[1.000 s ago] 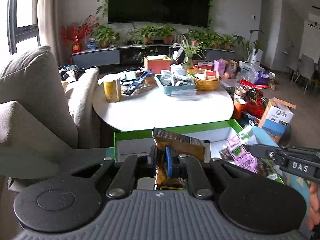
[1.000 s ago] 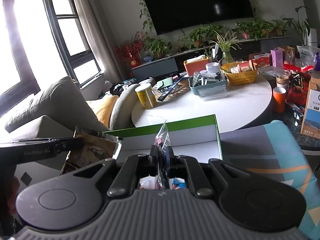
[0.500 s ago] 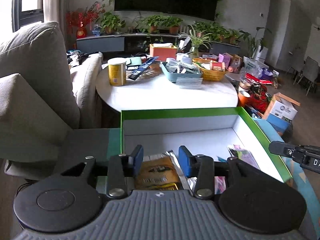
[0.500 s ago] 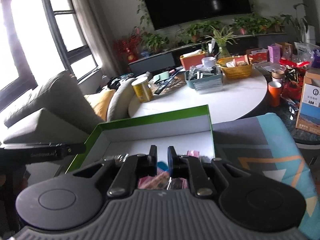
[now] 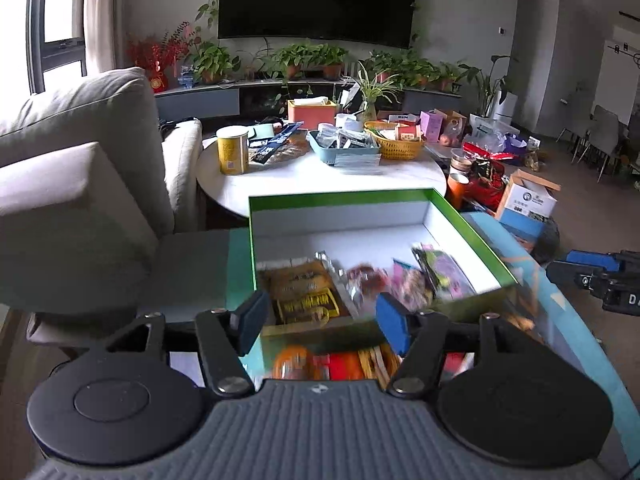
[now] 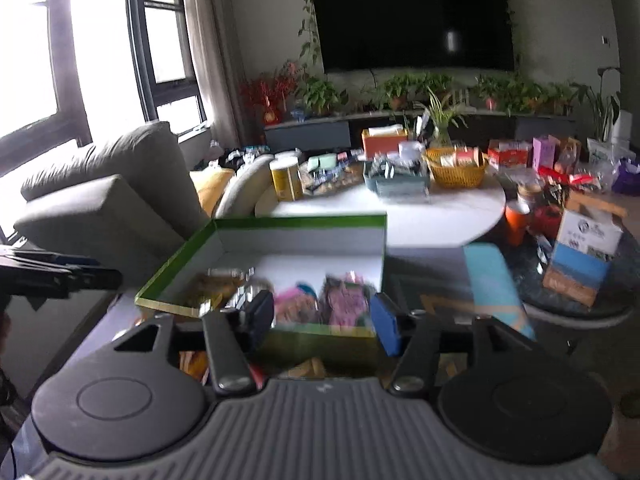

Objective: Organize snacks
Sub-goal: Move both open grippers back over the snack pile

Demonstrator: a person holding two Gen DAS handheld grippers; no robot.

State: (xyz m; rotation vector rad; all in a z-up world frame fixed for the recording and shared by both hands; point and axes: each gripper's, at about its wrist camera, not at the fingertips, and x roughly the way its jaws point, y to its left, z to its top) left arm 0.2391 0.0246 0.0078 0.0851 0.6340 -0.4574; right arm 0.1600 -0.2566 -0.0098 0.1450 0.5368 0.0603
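Observation:
A green-rimmed white box (image 5: 340, 196) (image 6: 304, 222) sits in front of both grippers. Inside it lie a brown-and-yellow snack packet (image 5: 304, 292) (image 6: 212, 286) on the left and pink and purple packets (image 5: 444, 272) (image 6: 344, 296) on the right. My left gripper (image 5: 320, 318) hangs over the box's near edge, its jaws opening, with nothing between the blue pads. My right gripper (image 6: 324, 320) is open and empty at the box's near side. More snack packets (image 5: 340, 364), orange and red, lie below the left gripper outside the box. Each gripper shows at the edge of the other's view.
A grey sofa (image 5: 72, 184) stands to the left. Behind the box is a round white table (image 5: 320, 176) with a yellow can (image 5: 232, 150), a blue tray (image 5: 344, 148) and a yellow basket (image 5: 400, 144). Cartons (image 5: 528, 208) and bags crowd the floor at right.
Both grippers let go of their packets into the box, opened, and drew back toward its near edge. The brown packet and the pink packet now lie inside the box.

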